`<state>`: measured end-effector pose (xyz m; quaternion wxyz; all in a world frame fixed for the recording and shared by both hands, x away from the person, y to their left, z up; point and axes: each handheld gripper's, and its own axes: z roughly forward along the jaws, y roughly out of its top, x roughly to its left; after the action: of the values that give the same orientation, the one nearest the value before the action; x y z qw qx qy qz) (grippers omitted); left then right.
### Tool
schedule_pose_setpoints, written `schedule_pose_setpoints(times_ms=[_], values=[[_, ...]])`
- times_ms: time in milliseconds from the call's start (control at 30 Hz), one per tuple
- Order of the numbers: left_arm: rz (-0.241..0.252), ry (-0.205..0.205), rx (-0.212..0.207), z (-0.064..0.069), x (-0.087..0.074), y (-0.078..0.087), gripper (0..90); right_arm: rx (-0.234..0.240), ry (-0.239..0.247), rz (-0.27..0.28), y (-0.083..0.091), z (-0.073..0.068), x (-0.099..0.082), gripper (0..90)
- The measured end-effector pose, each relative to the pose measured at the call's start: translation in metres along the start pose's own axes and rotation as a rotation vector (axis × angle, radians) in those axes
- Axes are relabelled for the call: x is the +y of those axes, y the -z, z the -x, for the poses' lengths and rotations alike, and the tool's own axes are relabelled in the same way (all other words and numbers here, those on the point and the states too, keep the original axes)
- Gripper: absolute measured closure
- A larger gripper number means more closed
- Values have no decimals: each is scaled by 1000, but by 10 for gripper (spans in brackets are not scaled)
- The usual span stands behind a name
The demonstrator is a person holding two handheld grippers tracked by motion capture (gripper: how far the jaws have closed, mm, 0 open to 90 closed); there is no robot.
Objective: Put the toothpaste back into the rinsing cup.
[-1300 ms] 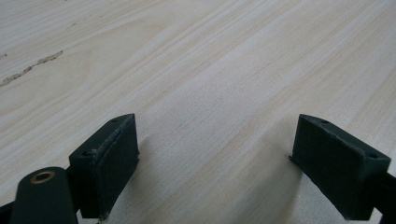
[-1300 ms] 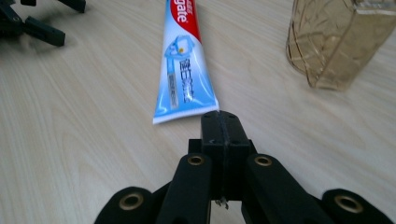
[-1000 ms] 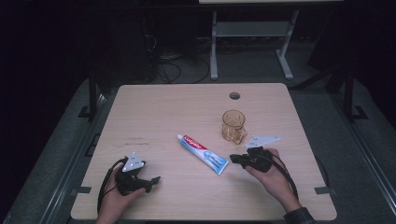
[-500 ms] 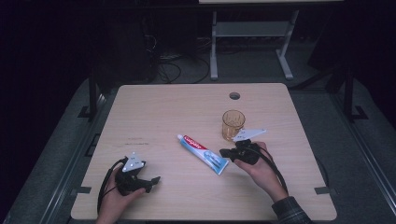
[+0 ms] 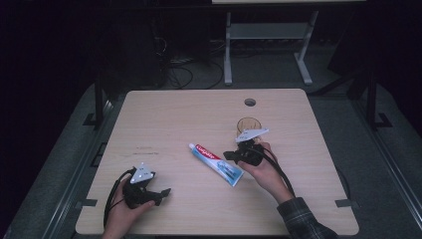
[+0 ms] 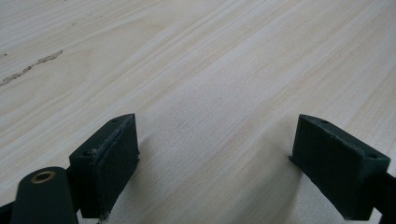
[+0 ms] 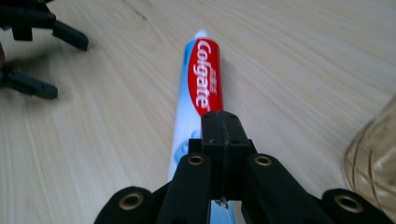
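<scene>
A Colgate toothpaste tube (image 5: 215, 163) lies flat mid-table, cap end toward the far left. My right gripper (image 5: 227, 156) hovers over the tube's middle, held by a hand with a plaid sleeve. In the right gripper view its jaws are pressed together, shut, with the tube (image 7: 201, 88) running away underneath them; nothing shows between the pads. My left gripper (image 5: 165, 192) rests on the table at the near left, open, with bare wood between its pads (image 6: 112, 158). An amber glass cup (image 5: 247, 123) stands just behind the right gripper, partly hidden by its grey plate.
The wooden table (image 5: 179, 119) has a round cable hole (image 5: 250, 102) at the back right. The cup's wall (image 7: 373, 154) sits close on the right of the right gripper's jaws. The left gripper (image 7: 70, 69) appears far off in the right gripper view.
The right gripper has moved left and away from the person, from beside the tube's tail to over its middle, in front of the cup. The left gripper has stayed put.
</scene>
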<state>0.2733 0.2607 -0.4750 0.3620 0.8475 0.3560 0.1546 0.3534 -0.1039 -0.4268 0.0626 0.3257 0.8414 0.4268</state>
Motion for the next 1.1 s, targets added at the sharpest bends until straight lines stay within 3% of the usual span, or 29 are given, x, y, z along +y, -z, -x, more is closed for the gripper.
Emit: schedule_pose_setpoints(times_ms=[600,1100], values=[[-1,-2,-2,0,0,0,134,-14,26,-24,-41,2,41,900],[2,-1,-4,0,0,0,134,-35,24,-74,-78,1,59,900]])
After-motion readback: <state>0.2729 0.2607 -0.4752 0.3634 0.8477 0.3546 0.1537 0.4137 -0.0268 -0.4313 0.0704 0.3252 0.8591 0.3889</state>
